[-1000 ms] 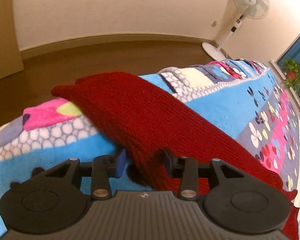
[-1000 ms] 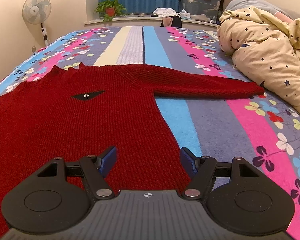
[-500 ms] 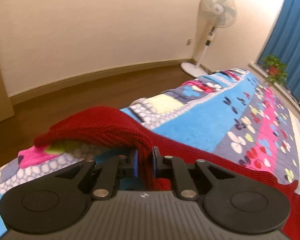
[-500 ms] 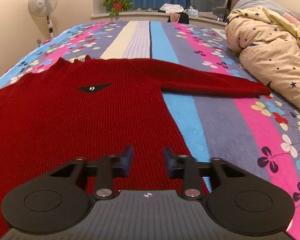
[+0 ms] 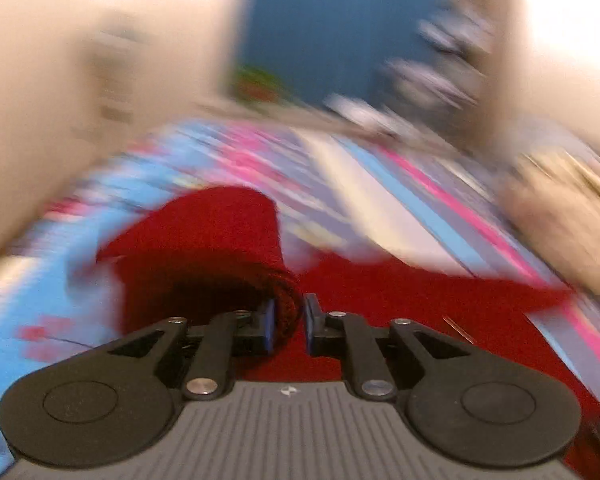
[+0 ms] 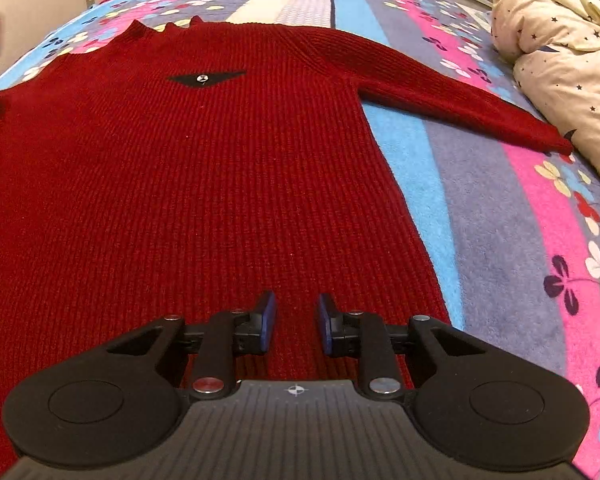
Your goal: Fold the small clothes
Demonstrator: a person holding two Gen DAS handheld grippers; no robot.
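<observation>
Left claw (image 5: 289, 320) nearest: clamped on a doubled fold of the red sweater's left sleeve (image 5: 220, 232), jaws just eased a little wider yet packed full of knit, sleeve lifted in an arch off the bedspread (image 5: 40, 280) and swinging in over the body. Heavy blur throughout that view, so cuff detail impossible to read.

Right claw (image 6: 296, 320): jaws just drawn in to a narrow gap, pads apart, nothing pinched between them, poised over the near hem of the sweater (image 6: 180, 180). Contact with the cloth impossible to judge.

Farther on: sweater body spread flat and face up on the striped, flowered bedspread, black badge (image 6: 206, 77) at the chest, collar at the far end. Right sleeve (image 6: 460, 100) stretched out flat to the right, cuff just beside the star-print quilt (image 6: 560, 40). Blue curtain (image 5: 332, 32) farthest back.

Step in hand, by judgement: folding the left sleeve inward, first fold of several, most of the job ahead.

Next move, by judgement: carry the sleeve across the chest, lay it straight without twisting, then release; keep the hem steady meanwhile so as not to drag the body. Afterwards the same for the right sleeve.
</observation>
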